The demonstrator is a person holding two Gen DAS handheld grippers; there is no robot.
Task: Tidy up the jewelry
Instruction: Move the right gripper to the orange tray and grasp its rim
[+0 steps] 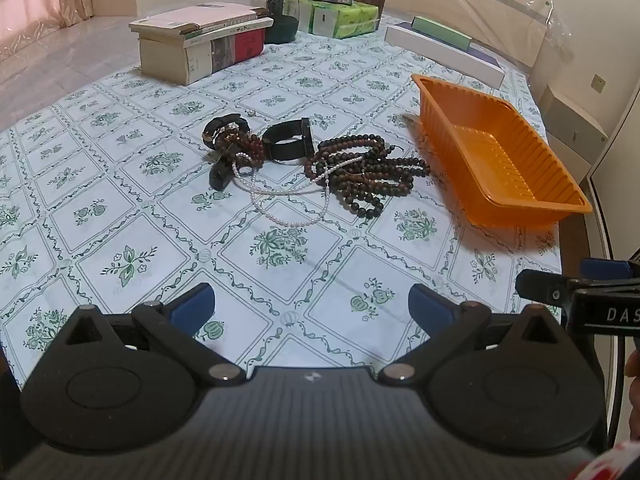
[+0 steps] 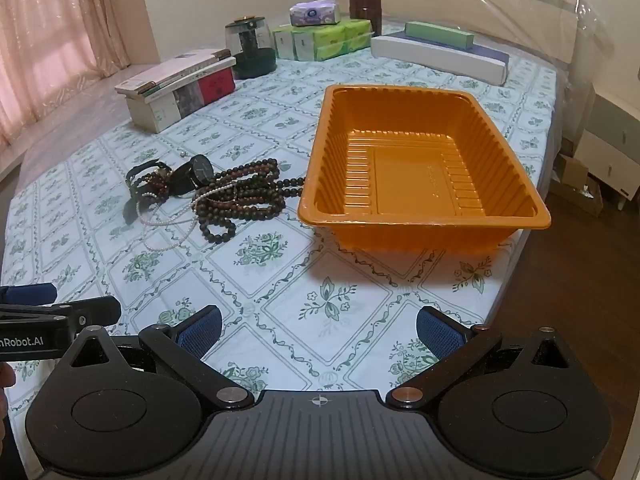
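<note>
Dark wooden bead strands [image 1: 360, 172] tangle with a white pearl necklace [image 1: 288, 208].

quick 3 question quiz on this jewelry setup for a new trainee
1. True or false: the orange tray already holds jewelry.
2. Which strand lies across the dark beads? A) pearl strand B) gold chain C) red ribbon
3. Fill in: both the left claw and the right claw are ____.

Key: 1 false; 2 A; 3 open, with nothing between the jaws.
</note>
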